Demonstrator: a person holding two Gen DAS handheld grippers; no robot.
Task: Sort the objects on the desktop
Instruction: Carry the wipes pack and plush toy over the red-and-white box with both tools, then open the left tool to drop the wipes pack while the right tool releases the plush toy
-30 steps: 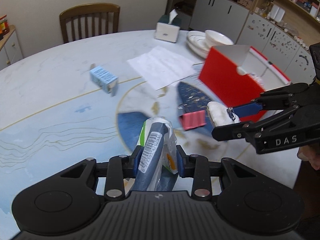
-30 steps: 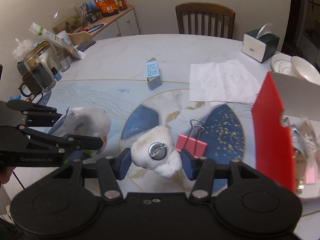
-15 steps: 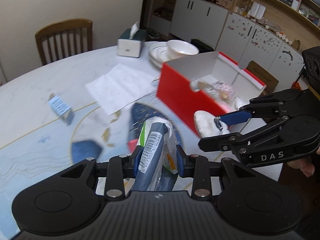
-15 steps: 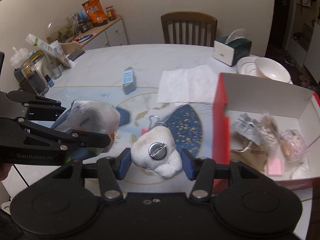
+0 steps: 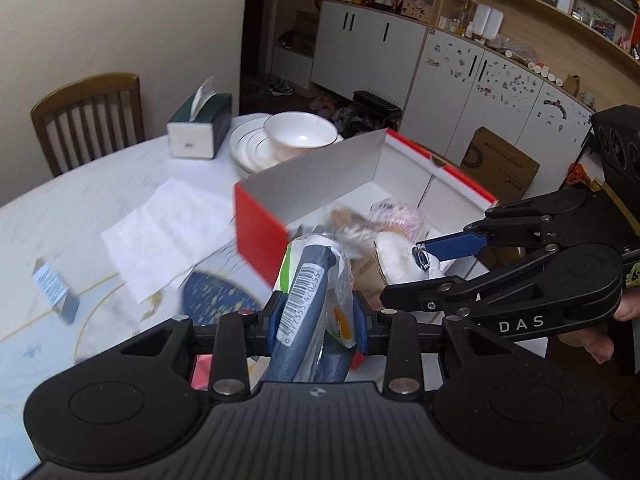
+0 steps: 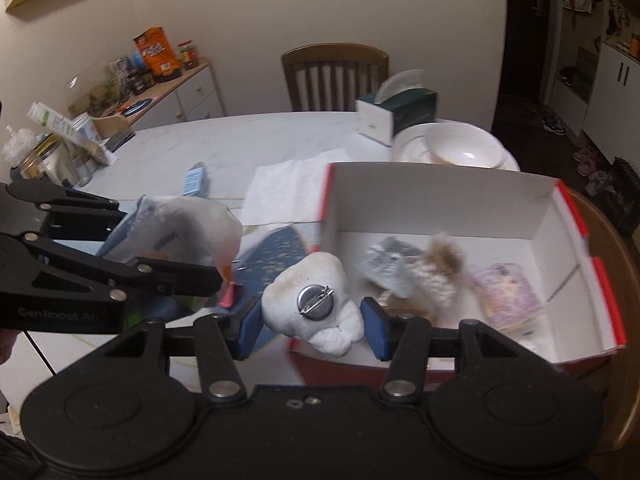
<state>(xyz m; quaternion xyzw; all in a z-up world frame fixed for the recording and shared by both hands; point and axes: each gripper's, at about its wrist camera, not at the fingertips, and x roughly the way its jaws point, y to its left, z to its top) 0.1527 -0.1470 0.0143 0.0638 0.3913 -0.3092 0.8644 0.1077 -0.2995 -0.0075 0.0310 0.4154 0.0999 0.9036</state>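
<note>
My left gripper point(image 5: 316, 316) is shut on a clear plastic packet point(image 5: 308, 292) with a dark blue item and a barcode label, held above the table near the red box's near corner. My right gripper point(image 6: 312, 320) is shut on a white plush brooch point(image 6: 316, 304) with a metal pin back, at the near-left edge of the red box point(image 6: 580, 220). The box point(image 5: 260, 232) is open, white inside, and holds several small items point(image 6: 420, 268). The right gripper also shows in the left wrist view point(image 5: 424, 264), and the left gripper in the right wrist view point(image 6: 216, 276).
On the round marble table point(image 6: 240, 140) lie a white paper napkin point(image 6: 288, 188), a small blue carton point(image 6: 196, 180), a pink binder clip point(image 6: 230, 294), a tissue box point(image 6: 396, 112) and stacked plates with a bowl point(image 6: 460, 148). A wooden chair point(image 6: 336, 72) stands behind the table.
Both grippers have moved right, toward the red box, each still holding its object. The white brooch is now over the box's near-left edge.
</note>
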